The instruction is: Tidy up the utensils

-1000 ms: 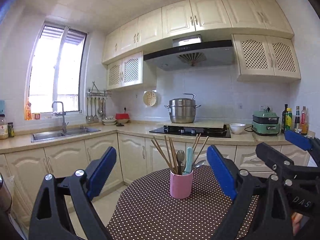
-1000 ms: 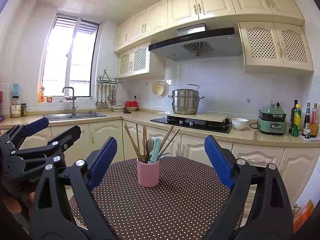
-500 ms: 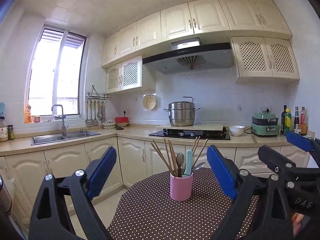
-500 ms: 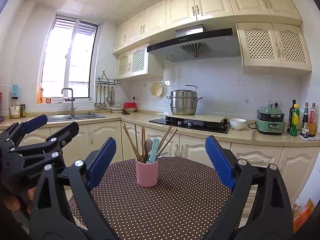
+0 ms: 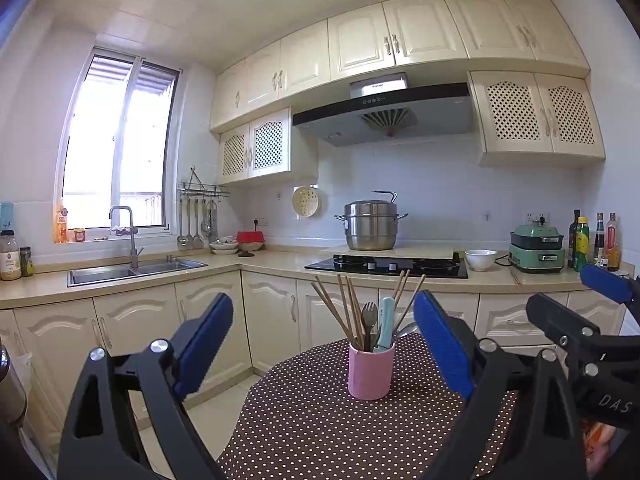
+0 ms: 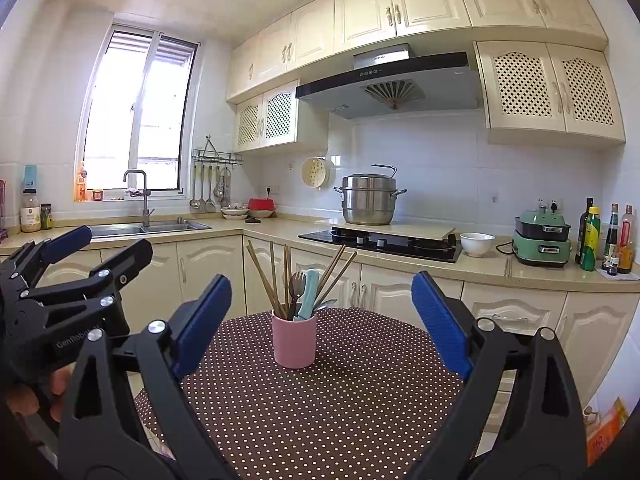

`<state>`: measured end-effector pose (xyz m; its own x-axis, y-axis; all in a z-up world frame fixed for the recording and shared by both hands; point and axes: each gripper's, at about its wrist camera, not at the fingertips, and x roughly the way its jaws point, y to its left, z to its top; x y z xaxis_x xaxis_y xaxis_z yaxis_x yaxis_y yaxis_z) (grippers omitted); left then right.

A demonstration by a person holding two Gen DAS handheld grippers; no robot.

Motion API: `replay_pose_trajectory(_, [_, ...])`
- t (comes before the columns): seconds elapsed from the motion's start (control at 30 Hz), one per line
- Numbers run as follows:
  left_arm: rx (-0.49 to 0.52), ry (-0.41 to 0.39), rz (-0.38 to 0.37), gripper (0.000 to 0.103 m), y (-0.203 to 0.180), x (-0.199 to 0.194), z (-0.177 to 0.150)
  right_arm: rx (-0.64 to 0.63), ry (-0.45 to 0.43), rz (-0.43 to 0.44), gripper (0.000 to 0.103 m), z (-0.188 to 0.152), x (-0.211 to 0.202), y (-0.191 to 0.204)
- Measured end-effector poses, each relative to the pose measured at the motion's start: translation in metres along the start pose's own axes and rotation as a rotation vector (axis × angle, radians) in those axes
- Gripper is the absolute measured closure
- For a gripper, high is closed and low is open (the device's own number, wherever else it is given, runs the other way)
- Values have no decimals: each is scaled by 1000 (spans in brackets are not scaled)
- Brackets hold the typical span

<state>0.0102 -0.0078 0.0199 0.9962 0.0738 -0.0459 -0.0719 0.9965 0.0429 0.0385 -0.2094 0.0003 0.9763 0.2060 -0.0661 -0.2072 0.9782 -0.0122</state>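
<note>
A pink cup [image 5: 370,371] [image 6: 294,341] stands upright on a round table with a brown polka-dot cloth [image 5: 320,420] [image 6: 332,400]. It holds several wooden chopsticks [image 5: 340,310] [image 6: 264,278], a dark fork [image 5: 369,314] [image 6: 297,282] and a pale blue handle [image 5: 386,322] [image 6: 310,292]. My left gripper [image 5: 324,346] is open and empty, hovering short of the cup. My right gripper [image 6: 322,322] is open and empty as well, the cup seen between its blue pads. Each gripper shows at the edge of the other's view.
Behind the table runs an L-shaped counter with a sink [image 6: 148,228], a hob [image 6: 380,242] carrying a steel pot [image 6: 369,200], a white bowl [image 6: 476,244], a green cooker [image 6: 542,236] and bottles [image 6: 600,240]. Floor lies left of the table.
Both views have shifted slightly, so the cup sits a little lower and nearer. Both grippers stay open; the cup and utensils have not moved.
</note>
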Motion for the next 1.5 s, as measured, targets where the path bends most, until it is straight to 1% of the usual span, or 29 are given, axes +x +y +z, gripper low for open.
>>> replay_pose_trajectory(1.5, [-2, 7, 7, 13, -2, 1, -2, -10, 29, 13, 12, -3, 6, 4])
